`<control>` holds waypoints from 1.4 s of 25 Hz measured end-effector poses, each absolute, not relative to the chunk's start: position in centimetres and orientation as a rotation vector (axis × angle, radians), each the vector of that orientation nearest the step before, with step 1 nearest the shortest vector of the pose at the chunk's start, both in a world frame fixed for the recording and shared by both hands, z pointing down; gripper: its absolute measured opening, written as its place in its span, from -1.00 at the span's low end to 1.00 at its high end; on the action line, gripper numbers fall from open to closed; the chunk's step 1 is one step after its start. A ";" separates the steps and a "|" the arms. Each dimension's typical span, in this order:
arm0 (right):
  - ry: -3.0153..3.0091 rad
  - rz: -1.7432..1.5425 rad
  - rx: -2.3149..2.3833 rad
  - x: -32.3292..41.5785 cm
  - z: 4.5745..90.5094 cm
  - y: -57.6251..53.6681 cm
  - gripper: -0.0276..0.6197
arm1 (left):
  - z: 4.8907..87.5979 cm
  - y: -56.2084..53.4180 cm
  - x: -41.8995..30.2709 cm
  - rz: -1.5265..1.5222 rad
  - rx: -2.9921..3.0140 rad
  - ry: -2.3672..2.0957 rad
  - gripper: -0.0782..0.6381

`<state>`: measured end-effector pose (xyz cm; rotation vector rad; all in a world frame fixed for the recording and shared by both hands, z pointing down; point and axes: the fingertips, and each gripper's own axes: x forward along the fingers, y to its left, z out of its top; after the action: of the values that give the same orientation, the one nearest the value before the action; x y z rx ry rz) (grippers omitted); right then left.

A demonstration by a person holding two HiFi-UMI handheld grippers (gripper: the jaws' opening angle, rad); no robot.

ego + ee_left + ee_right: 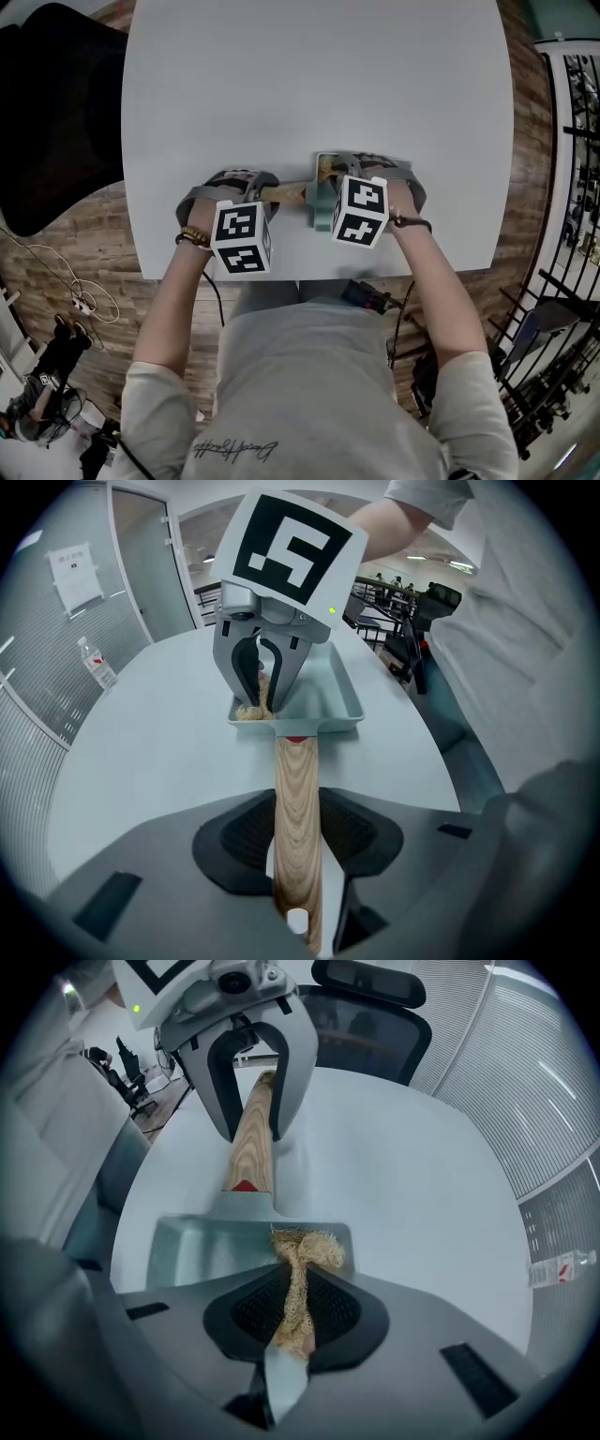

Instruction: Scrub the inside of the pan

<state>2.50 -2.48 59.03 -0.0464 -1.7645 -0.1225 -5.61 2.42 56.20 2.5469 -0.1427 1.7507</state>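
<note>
A small rectangular pale-green pan point(319, 697) with a wooden handle point(297, 827) lies on the white table near its front edge. My left gripper point(298, 855) is shut on the wooden handle, jaws pressed on both its sides. My right gripper point(292, 1321) is shut on a tan fibrous scrubber point(302, 1260), whose tuft rests in the pan point(202, 1251) at the corner beside the handle. In the head view both grippers point(246, 187) point(361, 169) hover over the pan point(323, 211), facing each other, and cover most of it.
The round white table point(319, 84) stretches away beyond the pan. A black office chair point(366, 988) stands at its far side and a dark shape point(52, 112) lies on the floor at the left. A water bottle point(97, 666) stands beyond the table's edge.
</note>
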 end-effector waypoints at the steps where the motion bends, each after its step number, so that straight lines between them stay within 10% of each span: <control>1: -1.760 -0.124 -0.054 2.5 59.1 -2.3 -0.72 | 56.2 2.5 -5.6 1.746 2.545 -0.145 -0.36; 35: -1.774 0.038 -0.165 3.4 59.0 4.8 -0.72 | 56.4 2.0 -6.1 1.867 2.494 -0.082 -0.36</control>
<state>3.36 4.78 58.99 -0.1652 -1.7741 0.0382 -6.11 2.01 56.44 2.4937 -0.0821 1.8667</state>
